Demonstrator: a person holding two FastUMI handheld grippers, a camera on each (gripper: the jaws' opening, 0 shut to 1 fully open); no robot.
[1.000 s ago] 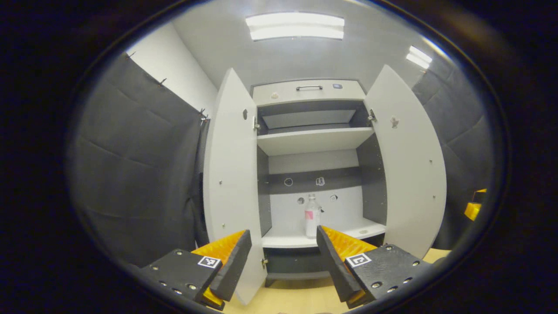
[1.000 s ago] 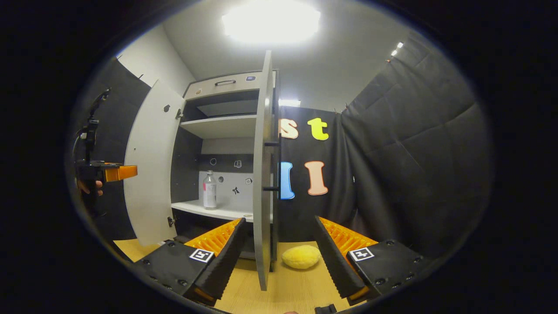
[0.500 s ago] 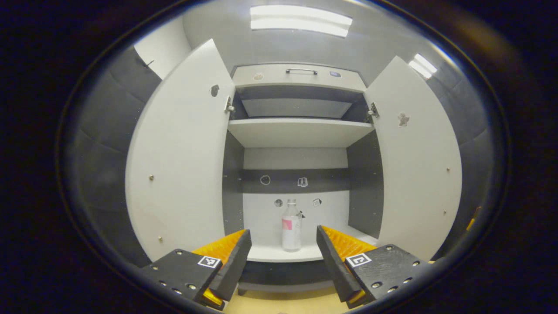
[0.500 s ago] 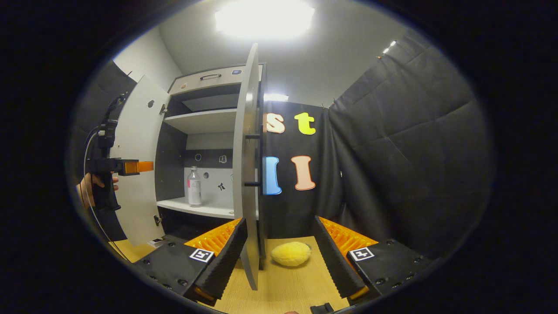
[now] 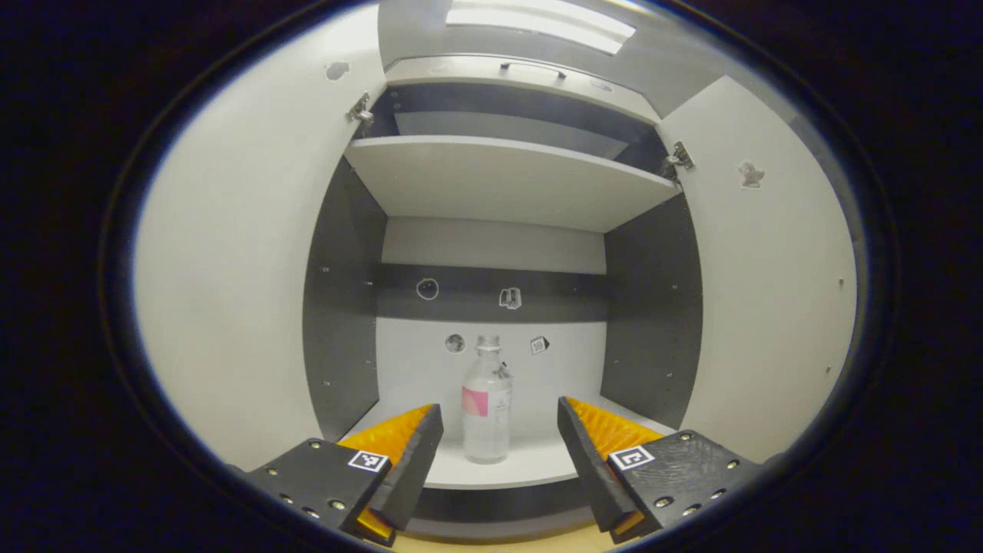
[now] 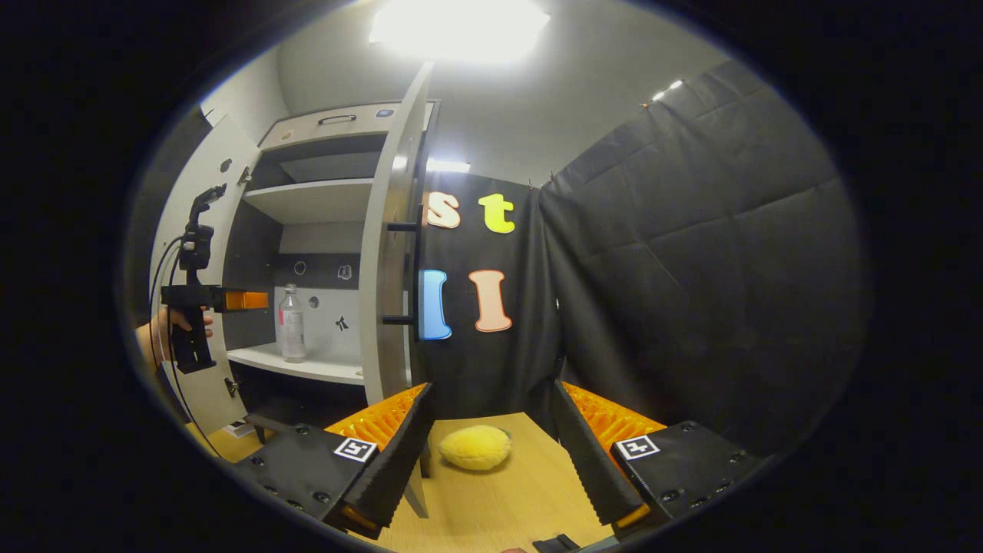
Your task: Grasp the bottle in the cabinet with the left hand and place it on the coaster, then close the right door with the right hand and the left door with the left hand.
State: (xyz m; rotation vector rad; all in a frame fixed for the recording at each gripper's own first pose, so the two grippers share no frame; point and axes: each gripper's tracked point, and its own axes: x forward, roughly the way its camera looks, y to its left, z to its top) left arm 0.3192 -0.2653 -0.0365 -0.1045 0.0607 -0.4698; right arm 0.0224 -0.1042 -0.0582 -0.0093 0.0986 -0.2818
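Bottle dead ahead of my left claw

My left gripper (image 5: pixel 499 453) is spread wide; the bottle (image 5: pixel 486 407) stands upright, low centre frame, between my fingers' lines but farther back on the cabinet's lower shelf (image 5: pixel 530 468), alone there. Right gripper (image 6: pixel 491 453), also released, hangs well off near the right door (image 6: pixel 388 253).

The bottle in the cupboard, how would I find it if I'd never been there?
Look into the open cupboard, at the lower shelf under the big white one. The bottle stands upright near the middle, clear with a pink patch on its label. It is the only loose thing on that shelf.
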